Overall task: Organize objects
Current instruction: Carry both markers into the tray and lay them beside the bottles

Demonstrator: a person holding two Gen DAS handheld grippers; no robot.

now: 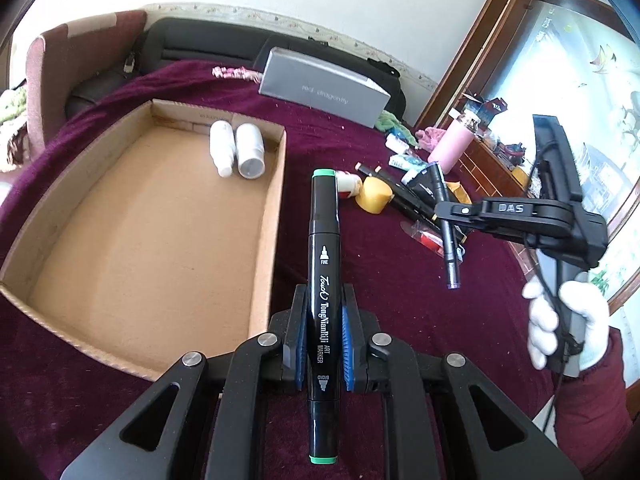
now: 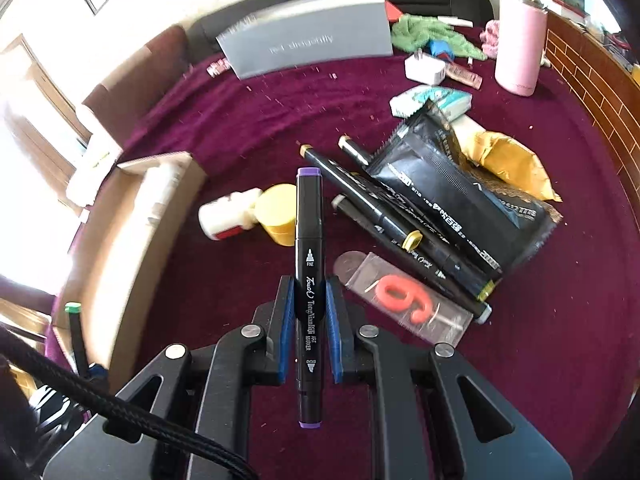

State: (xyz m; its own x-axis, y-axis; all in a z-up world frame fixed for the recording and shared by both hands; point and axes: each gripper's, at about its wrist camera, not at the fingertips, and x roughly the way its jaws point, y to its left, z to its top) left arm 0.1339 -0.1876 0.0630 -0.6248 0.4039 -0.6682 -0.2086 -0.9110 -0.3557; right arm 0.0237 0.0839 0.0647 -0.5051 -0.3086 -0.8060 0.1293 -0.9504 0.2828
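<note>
My left gripper (image 1: pixel 324 304) is shut on a black art marker with green caps (image 1: pixel 323 248), held just right of an open cardboard box (image 1: pixel 276 208). Two white bottles (image 1: pixel 238 148) lie in the box's far corner. My right gripper (image 2: pixel 308 296) is shut on a black marker with purple caps (image 2: pixel 308 240) above the maroon cloth; it also shows in the left wrist view (image 1: pixel 448 216). A pile of black markers (image 2: pixel 384 216), a black foil pouch (image 2: pixel 452 184) and a yellow-capped white bottle (image 2: pixel 256 216) lie beyond it.
A clear packet with a red figure 9 (image 2: pixel 404 296) lies right of my right gripper. A grey box (image 2: pixel 308 44), a pink flask (image 2: pixel 518 36), a white charger (image 2: pixel 424 68), a green cloth (image 2: pixel 432 32) and a yellow envelope (image 2: pixel 508 160) sit farther back.
</note>
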